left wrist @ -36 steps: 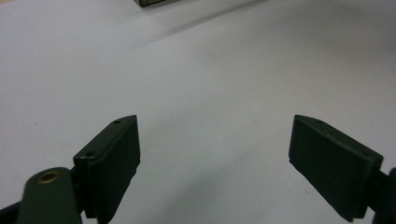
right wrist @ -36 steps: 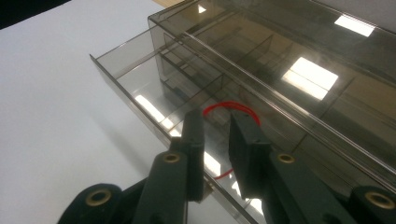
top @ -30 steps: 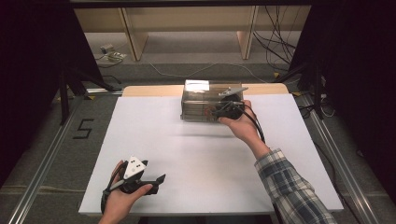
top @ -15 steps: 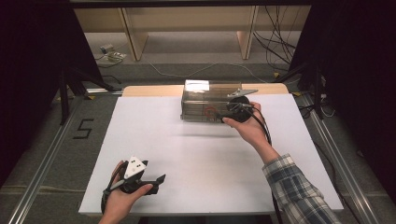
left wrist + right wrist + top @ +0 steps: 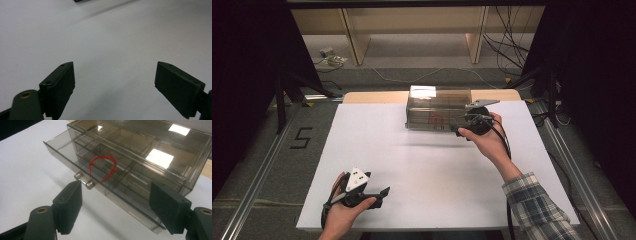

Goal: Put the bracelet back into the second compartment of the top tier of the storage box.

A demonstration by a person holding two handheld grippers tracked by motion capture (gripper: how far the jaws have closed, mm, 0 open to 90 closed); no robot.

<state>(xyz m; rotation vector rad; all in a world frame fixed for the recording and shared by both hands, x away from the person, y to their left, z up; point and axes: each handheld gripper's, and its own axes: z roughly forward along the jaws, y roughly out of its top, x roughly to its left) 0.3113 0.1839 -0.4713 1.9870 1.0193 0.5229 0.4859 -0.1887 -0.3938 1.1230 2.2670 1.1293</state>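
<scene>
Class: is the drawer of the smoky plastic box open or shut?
Partly open: the drawer front juts out past the box frame, its silver knob clear of it.

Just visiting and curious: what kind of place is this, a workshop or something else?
Probably a lab recording bench, not a workshop: a white table framed by metal rails, loose cables on the floor behind, and a hand-held claw with its own camera.

Light: bright from above, dark at the sides.
Glare: white spots on the clear box [image 5: 140, 157].
Blur: jaws were soft up close.
</scene>
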